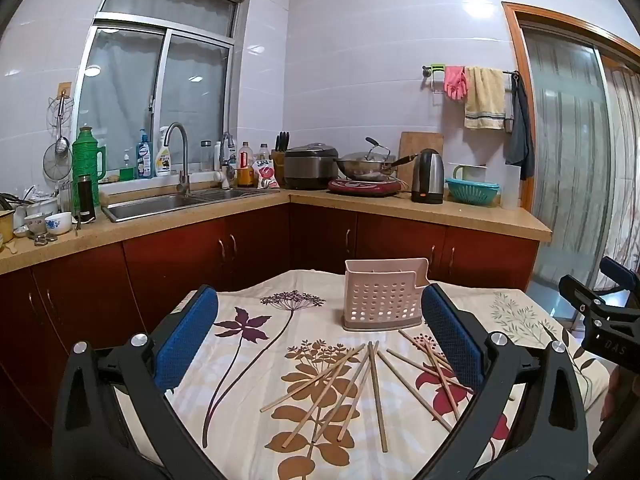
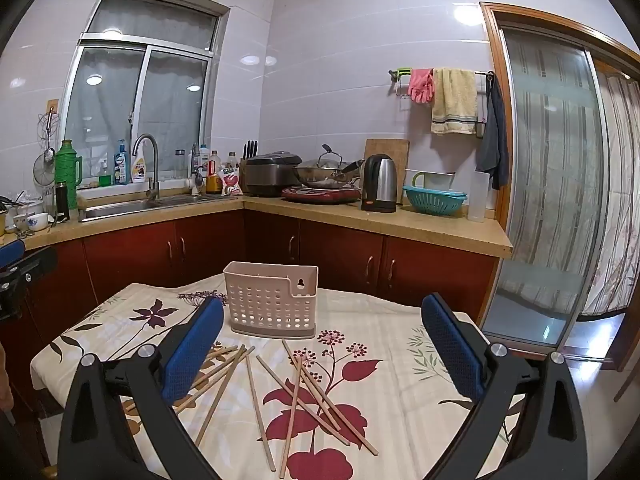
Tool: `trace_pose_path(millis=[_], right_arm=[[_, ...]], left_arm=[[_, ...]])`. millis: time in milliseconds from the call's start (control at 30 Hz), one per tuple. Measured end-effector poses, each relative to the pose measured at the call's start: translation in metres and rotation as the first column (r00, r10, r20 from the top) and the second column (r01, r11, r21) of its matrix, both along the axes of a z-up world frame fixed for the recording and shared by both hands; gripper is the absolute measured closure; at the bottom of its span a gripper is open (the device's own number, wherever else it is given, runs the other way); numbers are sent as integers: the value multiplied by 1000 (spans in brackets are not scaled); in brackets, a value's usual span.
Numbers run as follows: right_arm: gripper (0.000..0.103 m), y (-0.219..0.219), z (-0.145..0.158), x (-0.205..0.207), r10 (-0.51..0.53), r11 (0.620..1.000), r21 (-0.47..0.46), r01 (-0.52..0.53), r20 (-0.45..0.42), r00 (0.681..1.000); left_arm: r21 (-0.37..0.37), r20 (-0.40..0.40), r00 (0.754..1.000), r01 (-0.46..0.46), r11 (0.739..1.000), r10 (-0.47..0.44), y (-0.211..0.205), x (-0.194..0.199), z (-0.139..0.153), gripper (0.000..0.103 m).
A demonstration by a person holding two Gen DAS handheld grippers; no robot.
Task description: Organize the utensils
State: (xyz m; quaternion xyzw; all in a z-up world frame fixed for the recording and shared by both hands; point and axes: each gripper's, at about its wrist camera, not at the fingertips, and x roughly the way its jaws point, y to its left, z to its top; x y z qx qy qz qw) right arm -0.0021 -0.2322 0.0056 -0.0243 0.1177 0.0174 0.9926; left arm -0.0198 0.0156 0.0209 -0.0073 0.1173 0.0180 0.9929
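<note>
Both the left gripper [image 1: 320,328] and right gripper [image 2: 322,336] have jaws spread wide, holding nothing. Wooden chopsticks [image 1: 360,384] lie scattered at lower centre, below the perforated utensil holder [image 1: 382,296].

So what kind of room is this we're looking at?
A home kitchen, by the look of it: a steel sink under the window, a wok on a cooktop beside an electric kettle, and wooden chopsticks scattered on a flowered tablecloth.

Chopsticks [image 1: 372,384] scattered on tablecloth [image 1: 240,360], at 6 o'clock of utensil holder [image 1: 382,300]. Behind table, at 12 o'clock, counter [image 1: 400,208]; sink [image 1: 168,202] at 10 o'clock.
</note>
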Motion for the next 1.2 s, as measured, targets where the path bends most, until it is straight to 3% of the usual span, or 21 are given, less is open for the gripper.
trace_pose_path(millis=[1000,1200], right_arm=[[6,3,-1,6,11,1000,-2,-11,-17,1000],[6,-1,-21,14,30,999,12,-30,-38,999]], left_arm=[[12,-13,1000,1,1000,-1,-1,7,-10,4],[26,-39,999,6,1000,-5,-1,22,-27,4]])
